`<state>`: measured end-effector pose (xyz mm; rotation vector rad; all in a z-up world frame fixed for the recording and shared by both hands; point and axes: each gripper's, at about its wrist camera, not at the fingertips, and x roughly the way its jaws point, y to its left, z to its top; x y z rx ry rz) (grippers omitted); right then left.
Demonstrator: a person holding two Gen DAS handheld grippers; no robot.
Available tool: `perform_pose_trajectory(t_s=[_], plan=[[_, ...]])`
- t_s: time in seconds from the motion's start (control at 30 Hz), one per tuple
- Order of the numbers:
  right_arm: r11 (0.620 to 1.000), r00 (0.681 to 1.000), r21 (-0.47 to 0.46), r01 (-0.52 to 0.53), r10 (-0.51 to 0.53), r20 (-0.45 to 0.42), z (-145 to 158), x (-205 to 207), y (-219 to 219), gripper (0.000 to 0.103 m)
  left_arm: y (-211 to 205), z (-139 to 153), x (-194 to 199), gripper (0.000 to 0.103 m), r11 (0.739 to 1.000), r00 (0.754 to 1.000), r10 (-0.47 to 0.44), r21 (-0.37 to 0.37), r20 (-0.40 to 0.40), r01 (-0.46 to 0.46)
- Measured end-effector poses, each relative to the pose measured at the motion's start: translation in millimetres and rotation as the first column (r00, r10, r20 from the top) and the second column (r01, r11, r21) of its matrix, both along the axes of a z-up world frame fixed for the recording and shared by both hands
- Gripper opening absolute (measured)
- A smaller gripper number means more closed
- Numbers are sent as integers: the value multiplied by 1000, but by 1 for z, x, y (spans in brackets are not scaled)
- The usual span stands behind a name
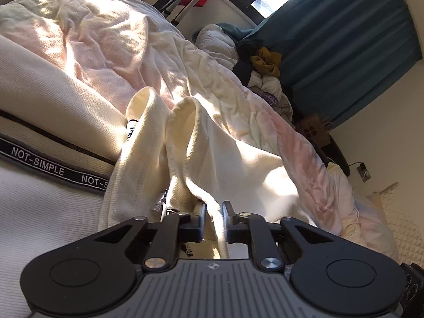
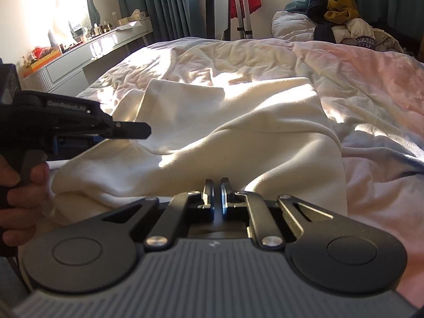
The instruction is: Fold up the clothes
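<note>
Garment [image 2: 238, 143], cream, lies rumpled at the bed's [image 2: 371, 84] near edge. Left tool [image 1: 214, 212] pinches a fold of it; right tool [image 2: 217, 193] looks nearly pressed together at its hem, hold uncertain. Likely mid-fold: next, carry the pinched edges across and lay flat.
</note>
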<state>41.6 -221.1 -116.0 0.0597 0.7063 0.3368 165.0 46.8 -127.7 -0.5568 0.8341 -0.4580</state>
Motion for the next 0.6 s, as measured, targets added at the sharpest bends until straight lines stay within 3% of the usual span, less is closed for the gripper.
perform_pose_trajectory(t_s=[0.17,0.23,0.37,0.4,0.53,0.6], plan=[[997,996,43,-58,55,66,13,-8,5,10,23,25,-13,7,993,993,91,-77,81,-85],[995,987,62,-82,73,144,25,-17,7,10,34,33,-15,7,987,987,124,-116,102,-113],[993,972,109,-50,23,236,36,-21,0,10,34,16,-8,7,989,991,130,-74,26,-128],[993,972,110,-29,3,234,34,-18,-2,10,33,10,-7,7,990,992,126,-63,14,-125],[998,998,35,42,-44,37,-8,13,-9,6,32,2,-6,9,992,993,116,-52,7,-115],[998,999,44,33,-35,41,-15,18,-9,5,39,6,-12,10,989,991,131,-66,10,-130]])
